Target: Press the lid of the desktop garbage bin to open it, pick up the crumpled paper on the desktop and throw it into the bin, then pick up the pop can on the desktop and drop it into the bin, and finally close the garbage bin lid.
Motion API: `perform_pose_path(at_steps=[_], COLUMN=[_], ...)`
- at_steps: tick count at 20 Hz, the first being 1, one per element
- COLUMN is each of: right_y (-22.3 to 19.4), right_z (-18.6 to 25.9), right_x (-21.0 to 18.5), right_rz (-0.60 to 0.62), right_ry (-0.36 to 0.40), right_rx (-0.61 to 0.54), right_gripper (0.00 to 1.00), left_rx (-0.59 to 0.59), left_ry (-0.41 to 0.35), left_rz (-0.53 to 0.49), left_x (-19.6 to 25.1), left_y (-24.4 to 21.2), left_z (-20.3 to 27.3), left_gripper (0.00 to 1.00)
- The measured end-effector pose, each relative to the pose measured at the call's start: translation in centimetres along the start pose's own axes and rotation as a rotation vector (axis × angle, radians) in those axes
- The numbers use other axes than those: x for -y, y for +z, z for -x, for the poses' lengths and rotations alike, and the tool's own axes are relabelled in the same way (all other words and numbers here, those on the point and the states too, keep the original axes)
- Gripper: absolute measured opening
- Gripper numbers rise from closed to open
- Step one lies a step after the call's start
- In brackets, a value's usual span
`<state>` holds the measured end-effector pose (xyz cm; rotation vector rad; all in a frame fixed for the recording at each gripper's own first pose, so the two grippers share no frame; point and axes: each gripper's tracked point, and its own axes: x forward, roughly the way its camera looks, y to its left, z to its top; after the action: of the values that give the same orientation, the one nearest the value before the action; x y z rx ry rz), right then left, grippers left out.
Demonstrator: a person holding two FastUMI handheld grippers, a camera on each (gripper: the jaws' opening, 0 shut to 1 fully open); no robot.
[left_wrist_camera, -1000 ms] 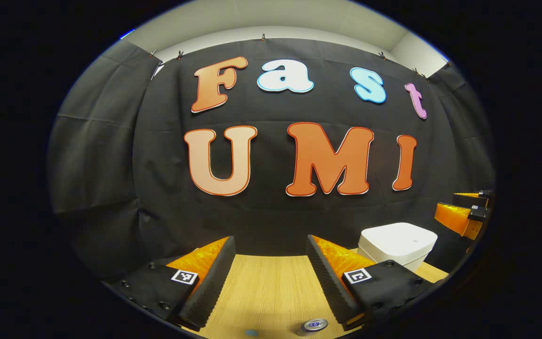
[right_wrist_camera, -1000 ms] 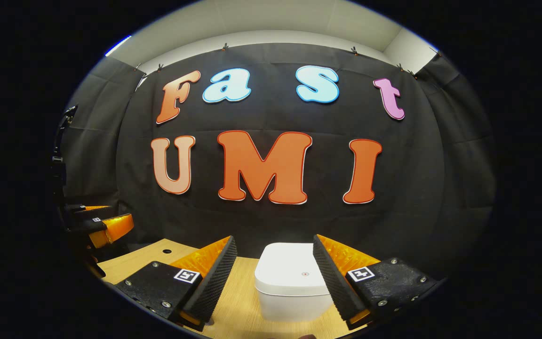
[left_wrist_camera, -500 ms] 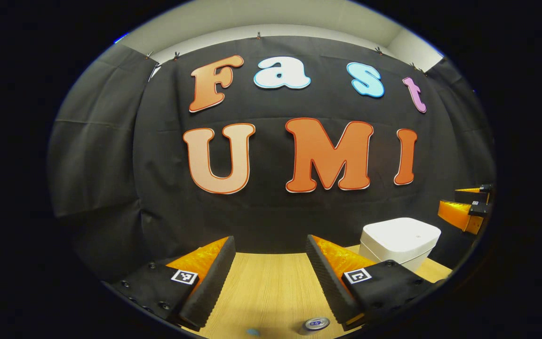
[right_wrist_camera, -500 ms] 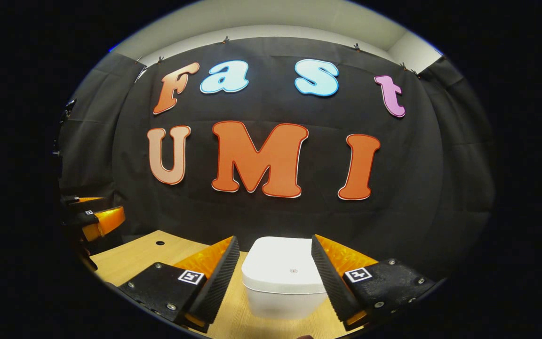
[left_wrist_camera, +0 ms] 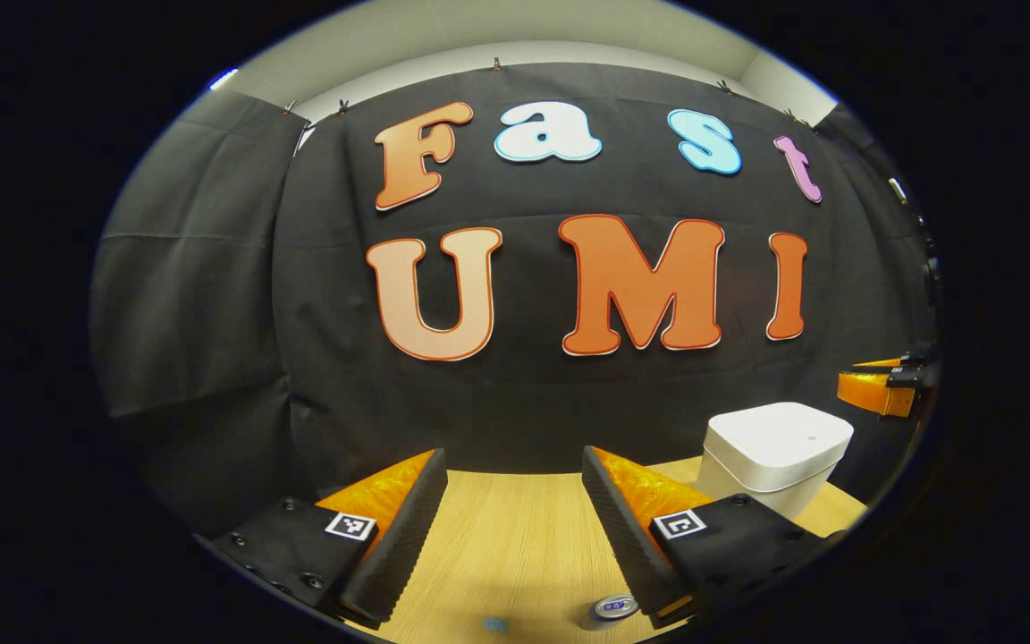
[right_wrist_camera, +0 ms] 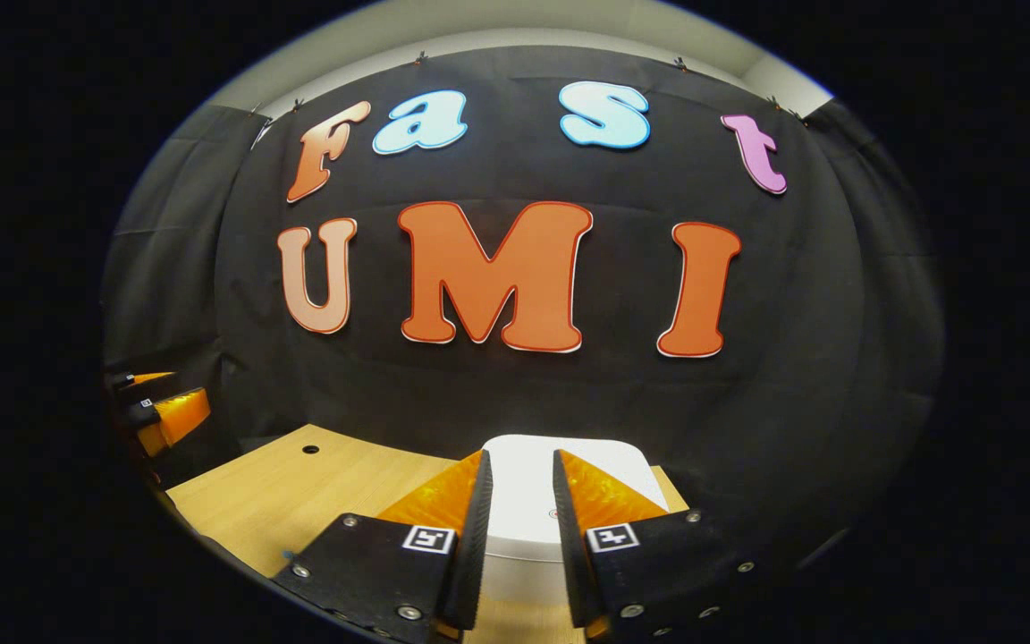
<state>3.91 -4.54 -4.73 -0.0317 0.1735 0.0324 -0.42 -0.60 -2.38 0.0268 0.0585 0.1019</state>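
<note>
**Right gripper view: lid press about to begin, nothing binned yet**

Right gripper view is showing the right gripper [right_wrist_camera: 519,528] hanging over the front part of the white garbage bin [right_wrist_camera: 524,501], its jaws drawn close together with only a narrow slot between them and nothing held in that slot. The lid [right_wrist_camera: 591,456] is lying flat and shut, with a small mark on its top just beside the right-hand finger. Whether the fingertips are already touching the lid is not something these views are settling. My reading is that the first step, pressing the lid open, is being lined up and is not yet done.

The left gripper [left_wrist_camera: 515,501] is waiting over the wooden desk [left_wrist_camera: 515,537], its jaws standing wide apart and empty. The pop can [left_wrist_camera: 613,608] is standing upright on the desk low in the left gripper view, just beside that gripper's right-hand finger, so it is not yet picked up. A small bluish scrap [left_wrist_camera: 494,623] is lying near the can; it is too small to tell what it is, and I am not making out the crumpled paper with any certainty. From the left side the bin is sitting toward the desk's far right, well apart from the can.

So all four steps are still to come: opening, paper, can, closing.
</note>
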Motion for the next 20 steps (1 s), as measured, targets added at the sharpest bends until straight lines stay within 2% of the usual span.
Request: perform_pose_path(at_steps=[1,3,6,14,20], right_y=[-0.2,-0.6,-1.4,-4.0,-7.0], right_z=[-0.3,-1.0,-2.1,-4.6,-5.6], right_x=[0.4,1.1,1.4,2.2,2.5], right_rz=[0.01,0.028,0.028,0.03,0.033], right_ry=[-0.011,-0.027,-0.014,0.026,0.06], right_rx=[-0.007,-0.015,-0.035,-0.09,-0.18], right_gripper=[0.34,0.15,0.02,0.02,0.02], left_rx=[-0.006,-0.014,-0.027,-0.052,-0.077], left_ry=[0.009,0.03,0.061,0.138,0.175], left_rz=[0.0,-0.004,-0.009,-0.021,-0.004], left_x=[-0.2,-0.5,-0.9,-1.1,-0.4], left_y=[-0.2,-0.4,-0.8,-1.6,-2.6], left_z=[0.1,0.3,0.7,1.8,2.4], left_gripper=[0.97,0.97,0.97,0.97,0.97])
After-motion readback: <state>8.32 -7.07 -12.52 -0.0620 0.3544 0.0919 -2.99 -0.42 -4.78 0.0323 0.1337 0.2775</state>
